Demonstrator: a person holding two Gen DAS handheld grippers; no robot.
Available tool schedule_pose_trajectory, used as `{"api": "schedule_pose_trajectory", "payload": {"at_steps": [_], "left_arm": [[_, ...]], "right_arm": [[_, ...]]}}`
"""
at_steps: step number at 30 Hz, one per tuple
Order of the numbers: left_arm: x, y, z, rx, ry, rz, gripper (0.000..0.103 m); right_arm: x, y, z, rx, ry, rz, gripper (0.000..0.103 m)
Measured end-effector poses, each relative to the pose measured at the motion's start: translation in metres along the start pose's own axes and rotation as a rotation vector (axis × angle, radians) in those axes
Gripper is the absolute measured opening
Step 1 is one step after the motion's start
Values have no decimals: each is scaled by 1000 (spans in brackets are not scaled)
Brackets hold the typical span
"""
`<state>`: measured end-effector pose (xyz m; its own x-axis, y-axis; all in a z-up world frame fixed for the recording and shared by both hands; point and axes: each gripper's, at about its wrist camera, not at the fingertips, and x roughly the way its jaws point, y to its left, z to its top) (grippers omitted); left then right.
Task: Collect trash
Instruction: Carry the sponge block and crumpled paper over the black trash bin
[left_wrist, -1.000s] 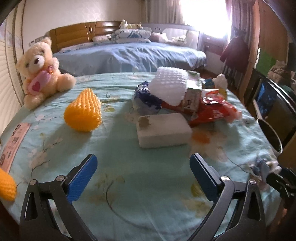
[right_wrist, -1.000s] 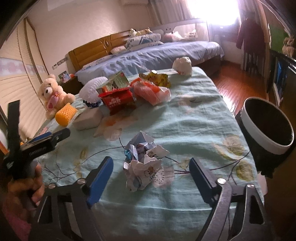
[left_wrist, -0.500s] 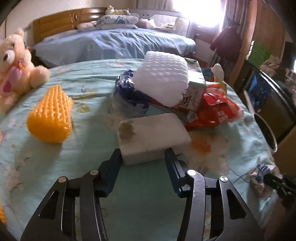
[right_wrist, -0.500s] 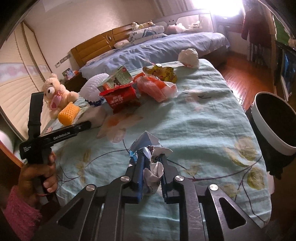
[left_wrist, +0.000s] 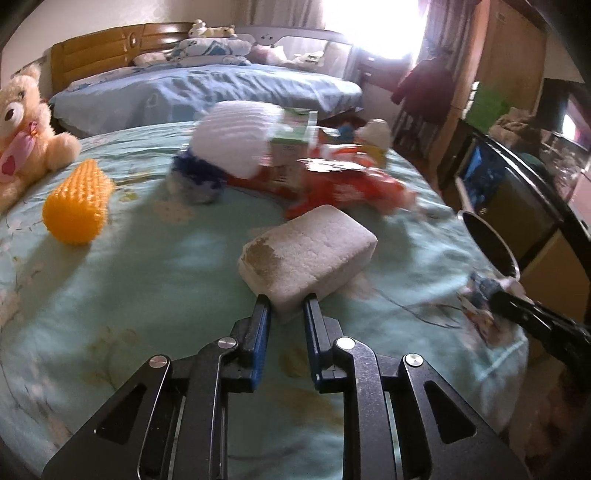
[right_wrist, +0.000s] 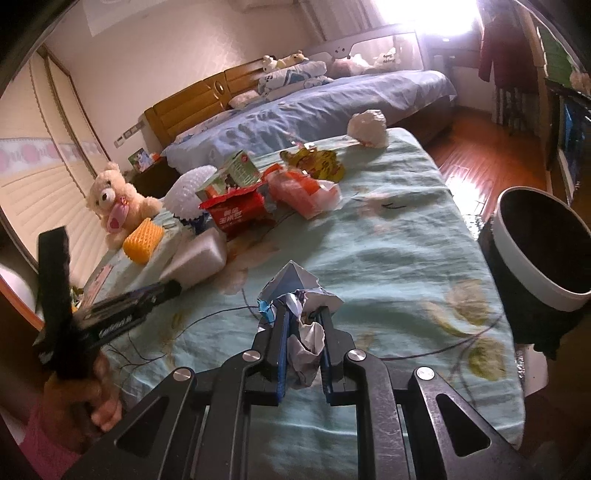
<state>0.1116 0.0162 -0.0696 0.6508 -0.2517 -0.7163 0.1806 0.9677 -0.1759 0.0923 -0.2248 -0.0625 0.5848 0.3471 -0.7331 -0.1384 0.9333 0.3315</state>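
Left gripper (left_wrist: 286, 301) closing, pinching grainy white foam block (left_wrist: 308, 254) (one corner stained), right gripper (right_wrist: 303, 314) clamping crumpled paper wad (right_wrist: 295, 291)

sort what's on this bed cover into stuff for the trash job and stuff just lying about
For the job: foam block in left tool, crumpled paper in right tool, red wrapper, bin.

Lying about: teddy bear, far bed.
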Motion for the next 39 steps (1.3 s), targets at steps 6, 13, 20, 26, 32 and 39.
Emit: {"api": "schedule_pose_trajectory", "payload": {"at_steps": [6, 13, 20, 26, 32, 39], "left_arm": [[-3, -39, 0, 76, -2, -47, 17], [2, -77, 6, 135, 5, -97, 17], [13, -114, 13, 191, 12, -135, 17], [20, -144, 21, 233, 13, -170, 17], [32, -173, 28, 281, 19, -195, 17], [48, -205, 36, 325, 34, -211, 17]], "right_arm": [[-14, -23, 2, 41, -30, -26, 14], [-31, -57, 4, 99, -65, -64, 14], [-49, -95, 9, 157, -100, -116, 14], [-61, -125, 13, 196, -126, -161, 14], [-70, -151, 15, 230, -144, -206, 14], [-74, -180, 18, 267, -149, -244, 14]]}}
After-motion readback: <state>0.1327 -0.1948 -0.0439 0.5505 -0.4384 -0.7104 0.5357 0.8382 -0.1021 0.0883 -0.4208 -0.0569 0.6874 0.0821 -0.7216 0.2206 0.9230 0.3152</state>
